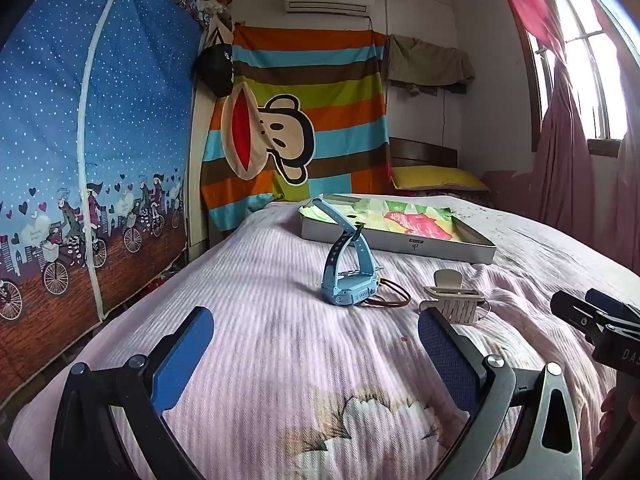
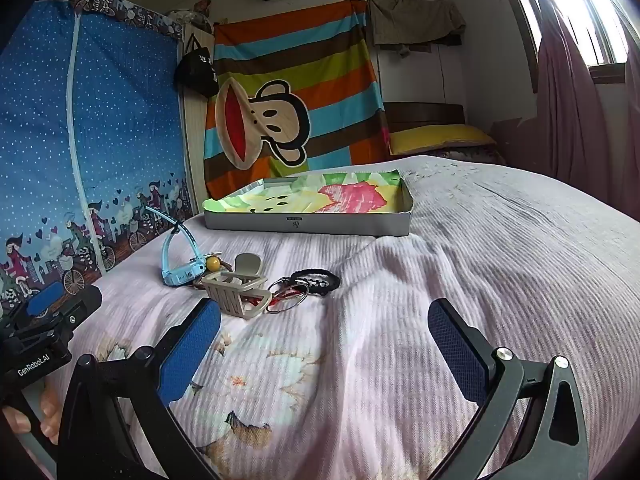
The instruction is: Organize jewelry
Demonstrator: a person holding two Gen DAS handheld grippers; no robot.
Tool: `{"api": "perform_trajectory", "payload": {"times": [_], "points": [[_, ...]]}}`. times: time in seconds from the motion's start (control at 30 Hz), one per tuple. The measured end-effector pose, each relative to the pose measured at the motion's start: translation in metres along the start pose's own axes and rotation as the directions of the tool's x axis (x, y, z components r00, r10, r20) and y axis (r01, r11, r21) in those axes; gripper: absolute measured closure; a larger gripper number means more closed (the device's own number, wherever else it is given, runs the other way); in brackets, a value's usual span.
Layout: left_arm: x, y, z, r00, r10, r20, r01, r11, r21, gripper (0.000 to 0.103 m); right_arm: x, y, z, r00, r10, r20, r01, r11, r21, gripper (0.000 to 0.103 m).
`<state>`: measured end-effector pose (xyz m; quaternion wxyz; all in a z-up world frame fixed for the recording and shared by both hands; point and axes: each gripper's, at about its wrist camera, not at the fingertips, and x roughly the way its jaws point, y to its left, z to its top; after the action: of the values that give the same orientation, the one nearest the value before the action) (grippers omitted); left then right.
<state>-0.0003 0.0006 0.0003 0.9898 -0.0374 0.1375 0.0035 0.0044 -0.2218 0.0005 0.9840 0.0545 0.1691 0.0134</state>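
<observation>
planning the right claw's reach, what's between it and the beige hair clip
Only bare pink bedspread; the right wrist view shows nothing between the open right claw and the hair clip.

Home bedroom: bed [image 2: 480, 260], pillow [image 2: 436, 138], curtains [image 2: 568, 100].

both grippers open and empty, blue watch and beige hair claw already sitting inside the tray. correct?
Not quite. The blue watch and beige hair claw lie on the bedspread in front of the tray, not inside it, as the right wrist view shows. Left gripper and right gripper are open and empty.
</observation>
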Motion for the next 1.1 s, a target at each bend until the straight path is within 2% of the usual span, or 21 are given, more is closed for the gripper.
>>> {"api": "perform_trajectory", "payload": {"times": [1.1], "points": [[-0.0033,0.0011,-0.0008,1.0,0.001,0.002,-0.001,1.0,0.002,0.0,0.0009,-0.0013,0.0005,1.0,-0.004,-0.002,0.004,1.0,-0.001,0.001]]}}
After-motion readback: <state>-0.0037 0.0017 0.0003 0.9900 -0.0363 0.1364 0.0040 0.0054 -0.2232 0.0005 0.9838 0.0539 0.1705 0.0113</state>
